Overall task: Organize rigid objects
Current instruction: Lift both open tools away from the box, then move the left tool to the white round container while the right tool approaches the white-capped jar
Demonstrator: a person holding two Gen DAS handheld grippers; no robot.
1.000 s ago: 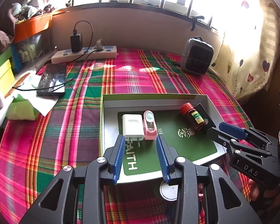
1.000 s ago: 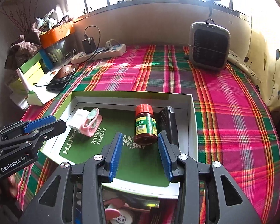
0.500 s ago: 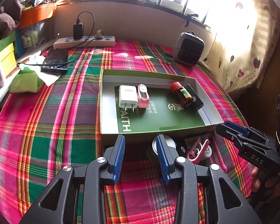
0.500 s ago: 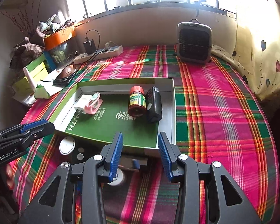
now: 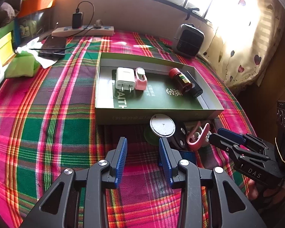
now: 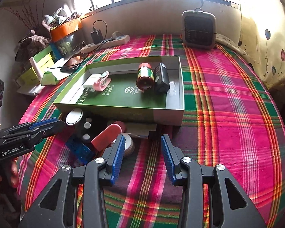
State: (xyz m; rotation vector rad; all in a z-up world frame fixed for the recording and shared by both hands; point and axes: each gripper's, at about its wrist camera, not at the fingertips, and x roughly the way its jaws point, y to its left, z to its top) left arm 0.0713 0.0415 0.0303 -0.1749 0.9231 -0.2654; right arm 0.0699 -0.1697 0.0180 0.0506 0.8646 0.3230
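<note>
A green box lid (image 5: pixel 104 114) (image 6: pixel 167 114) lies on the plaid cloth. In it are a white charger (image 5: pixel 124 77), a pink clip (image 5: pixel 141 78), a red-capped bottle (image 5: pixel 179 79) (image 6: pixel 145 76) and a black device (image 5: pixel 194 87) (image 6: pixel 161 77). In front of the box lies a heap: a white round disc (image 5: pixel 162 125) (image 6: pixel 74 115), a pink hook-shaped piece (image 5: pixel 197 135) (image 6: pixel 106 136), a blue block (image 6: pixel 79 149). My left gripper (image 5: pixel 142 148) is open and empty, short of the disc. My right gripper (image 6: pixel 141 148) is open and empty beside the heap.
A small heater (image 5: pixel 189 39) (image 6: pixel 198 29) stands at the back. A power strip with a plugged charger (image 5: pixel 83 30), a phone (image 5: pixel 52 46) and green and yellow boxes (image 6: pixel 41 64) sit at the left. The cloth's right edge drops off by the curtain (image 5: pixel 252 43).
Both grippers have pulled back from over the box toward me. The heap of loose objects in front of the box has come into view. Both stayed open.
</note>
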